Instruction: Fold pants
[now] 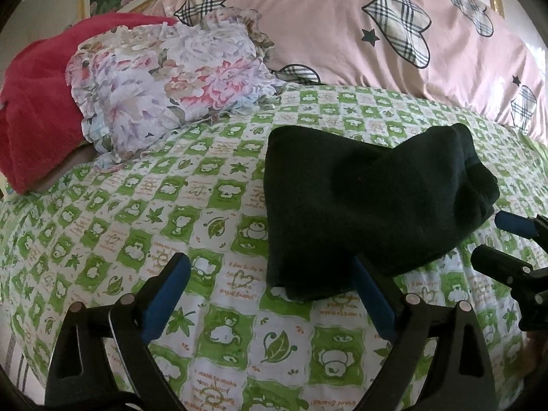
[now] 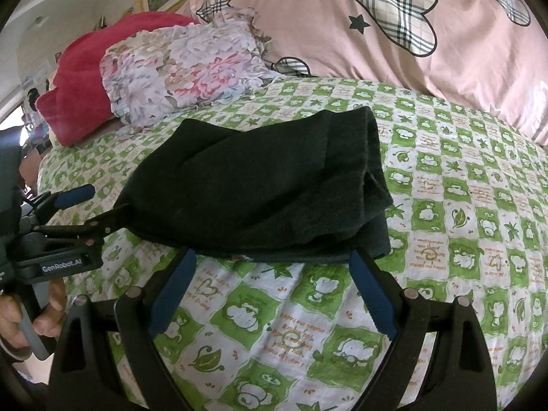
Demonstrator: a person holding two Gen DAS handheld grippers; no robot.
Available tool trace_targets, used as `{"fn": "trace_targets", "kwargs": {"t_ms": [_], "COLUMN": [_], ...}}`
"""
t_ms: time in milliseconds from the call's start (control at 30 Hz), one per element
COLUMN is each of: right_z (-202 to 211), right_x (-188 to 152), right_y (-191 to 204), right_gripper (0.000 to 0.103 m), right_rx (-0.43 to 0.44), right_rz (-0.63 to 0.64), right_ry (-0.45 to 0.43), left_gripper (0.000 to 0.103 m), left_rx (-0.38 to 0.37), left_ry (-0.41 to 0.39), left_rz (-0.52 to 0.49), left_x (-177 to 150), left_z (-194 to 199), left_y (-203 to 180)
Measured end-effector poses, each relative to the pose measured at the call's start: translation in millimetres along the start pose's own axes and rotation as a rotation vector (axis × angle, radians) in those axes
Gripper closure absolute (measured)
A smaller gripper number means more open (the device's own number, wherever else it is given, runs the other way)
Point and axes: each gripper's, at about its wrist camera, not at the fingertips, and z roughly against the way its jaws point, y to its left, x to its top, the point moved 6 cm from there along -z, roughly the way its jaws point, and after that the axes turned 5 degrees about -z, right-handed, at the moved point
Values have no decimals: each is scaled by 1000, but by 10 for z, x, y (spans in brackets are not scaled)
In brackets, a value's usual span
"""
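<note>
**Left wrist view: dark pants folded on the bed, both claws spread wide**

Left wrist camera looks along the left gripper (image 1: 270, 291), whose two blue-padded fingers stand wide apart with nothing between them. The dark green pants (image 1: 370, 205) lie in a folded bundle ahead and to the right of this claw. Their near corner overlaps the tip of the claw's right finger, but I cannot tell whether cloth and pad touch. The left finger (image 1: 171, 294) sits over bare bedsheet (image 1: 137, 239), a green-and-white check with leaves and cartoon figures. Far ahead and to the left rests a floral pillow (image 1: 171, 78) on top of a red blanket (image 1: 37, 102), and straight ahead rises a pink duvet (image 1: 325, 24) with plaid hearts and stars. At the right edge the right gripper (image 1: 503, 243) shows, just beside the bundle's near right edge.

From the right wrist camera, the right gripper's own fingers are likewise spread wide, empty, their tips just short of the near edge of the pants, which lie directly ahead. The bundle shows several stacked layers at its right end. To the left of this claw the left gripper appears side-on, one tip at the bundle's left corner, its other blue pad apart from the cloth; a hand (image 2: 20, 318) grips its handle at the lower left.
</note>
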Motion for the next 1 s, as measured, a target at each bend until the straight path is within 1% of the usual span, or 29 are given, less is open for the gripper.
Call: {"fn": "trace_targets", "kwargs": {"t_ms": [367,1000], "right_z": [-8,0], "right_x": [-7,2], "right_y": [10,-1], "right_gripper": [12,12], "right_rx": [1,-1], "right_rz": [1,3], "right_ry": [7,0], "left_gripper": [5,5], "left_rx": [3,6], "left_ry": [0,-4], "left_rz": [-12,3], "left_x": [-14,-5], "left_z": [-1,32], "left_y": [-23,-6]}}
